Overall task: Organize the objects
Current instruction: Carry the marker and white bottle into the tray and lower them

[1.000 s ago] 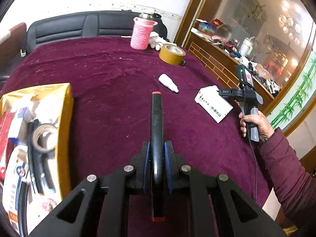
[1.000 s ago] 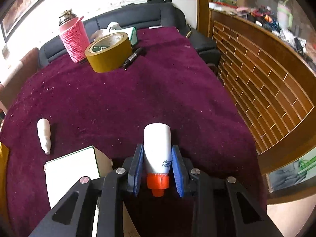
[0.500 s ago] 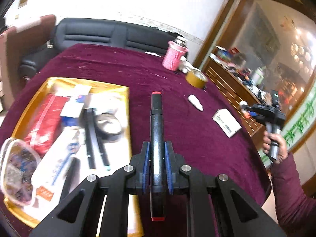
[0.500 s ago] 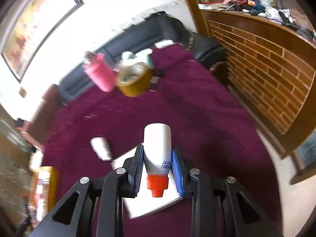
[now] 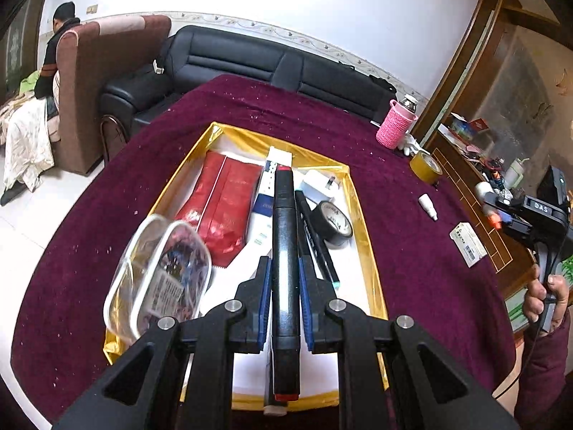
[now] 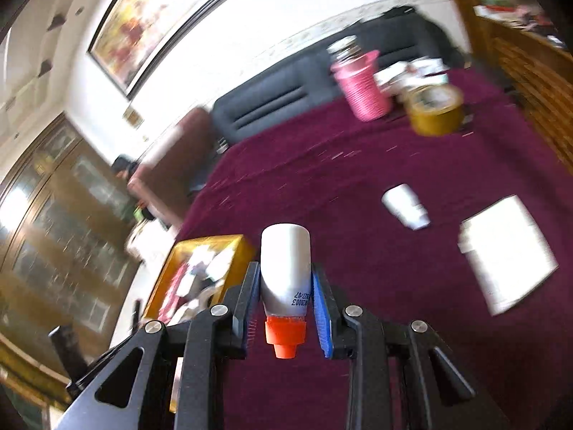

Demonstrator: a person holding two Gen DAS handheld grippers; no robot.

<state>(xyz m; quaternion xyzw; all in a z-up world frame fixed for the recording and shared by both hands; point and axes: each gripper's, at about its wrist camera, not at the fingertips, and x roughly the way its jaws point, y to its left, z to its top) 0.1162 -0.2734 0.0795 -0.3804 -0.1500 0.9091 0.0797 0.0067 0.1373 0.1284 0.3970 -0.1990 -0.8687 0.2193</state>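
- My left gripper (image 5: 283,297) is clamped on a long black marker with red ends (image 5: 284,251). A second ago it hung over bare maroon cloth with the gold tray at the left edge of its view; now it hangs directly above that shallow gold-rimmed tray (image 5: 361,222).
- In the tray I see a shiny red foil pouch (image 5: 224,208), a roll of black tape (image 5: 333,220), a thin black pen (image 5: 317,240) and a clear plastic container with coloured contents (image 5: 164,276), which lies at the tray's near left corner.
- My right gripper (image 6: 284,301) is clamped on a small white squeeze bottle with an orange cap (image 6: 285,268), cap pointing back toward the camera. It was low over the cloth beside the white box; now it is raised and turned left, so the gold tray (image 6: 215,243) shows in its blurred view.
- On the maroon-covered tabletop (image 5: 412,236), as before, lie a small white dropper bottle (image 5: 428,207), a flat white box with a barcode (image 5: 467,243), a roll of yellow-brown tape (image 5: 425,167) and a flask in a pink knitted sleeve (image 5: 395,127), all well apart from the tray.
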